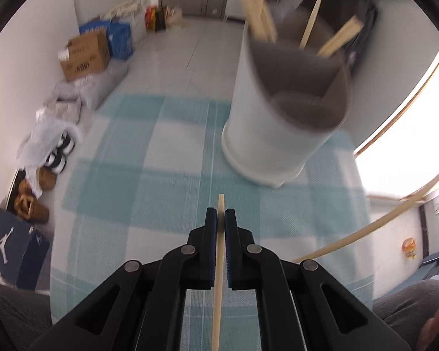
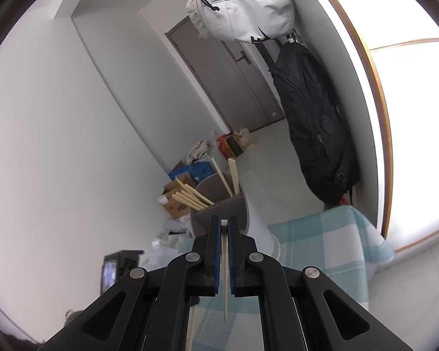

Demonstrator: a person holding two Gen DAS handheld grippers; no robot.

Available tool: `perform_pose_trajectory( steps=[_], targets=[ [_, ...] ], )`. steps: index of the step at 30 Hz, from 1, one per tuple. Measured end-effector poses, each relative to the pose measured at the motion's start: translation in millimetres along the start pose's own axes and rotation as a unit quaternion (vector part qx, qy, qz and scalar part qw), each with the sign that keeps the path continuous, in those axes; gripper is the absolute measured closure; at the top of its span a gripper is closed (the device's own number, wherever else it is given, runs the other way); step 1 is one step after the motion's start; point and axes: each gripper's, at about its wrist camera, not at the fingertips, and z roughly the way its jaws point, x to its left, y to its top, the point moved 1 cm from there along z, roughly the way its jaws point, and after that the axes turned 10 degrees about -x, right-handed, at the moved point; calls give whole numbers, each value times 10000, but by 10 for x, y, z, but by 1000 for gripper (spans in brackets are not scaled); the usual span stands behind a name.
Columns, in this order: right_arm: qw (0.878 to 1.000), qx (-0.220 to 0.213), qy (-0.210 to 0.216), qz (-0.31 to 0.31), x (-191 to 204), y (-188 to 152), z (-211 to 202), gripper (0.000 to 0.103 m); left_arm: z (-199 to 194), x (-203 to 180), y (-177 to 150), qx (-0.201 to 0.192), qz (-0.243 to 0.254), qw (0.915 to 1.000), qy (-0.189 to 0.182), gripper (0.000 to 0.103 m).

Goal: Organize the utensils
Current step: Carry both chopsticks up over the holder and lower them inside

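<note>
A white utensil holder with grey inner compartments stands on the blue-and-white checked cloth; several wooden chopsticks lean in its far compartments. My left gripper is shut on one wooden chopstick, in front of the holder and just above the cloth. Another chopstick crosses at the right. In the right wrist view my right gripper is shut on a pale chopstick, raised above and near the holder, which has chopsticks in it.
Cardboard boxes, bags and shoes line the floor by the left wall. A black backpack and a white bag hang on the wall by a bright window. The table's edge drops off at right.
</note>
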Motion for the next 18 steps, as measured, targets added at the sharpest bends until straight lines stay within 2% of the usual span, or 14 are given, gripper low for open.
perform_pose_trajectory(
  steps=[2,3,8,12,18],
  targets=[
    [10000,40,-10,-27,17,-25,22,99,-135,-69,60,-273,55,9996,-63,102],
    [10000,68,-12,-37,25,-40,35,99,-215,-35,80,-364,-1,9991,-235,102],
    [9999,120,-41,-118,75,-95,55,99,-444,-107,142,-788,-5,9961,-396,102],
    [9995,171,-34,-275,159,-137,59,99,-556,-232,175,-983,279,9935,-503,102],
    [9984,166,-15,-548,345,-98,53,99,-671,-159,350,-1216,217,9899,-700,102]
  ],
)
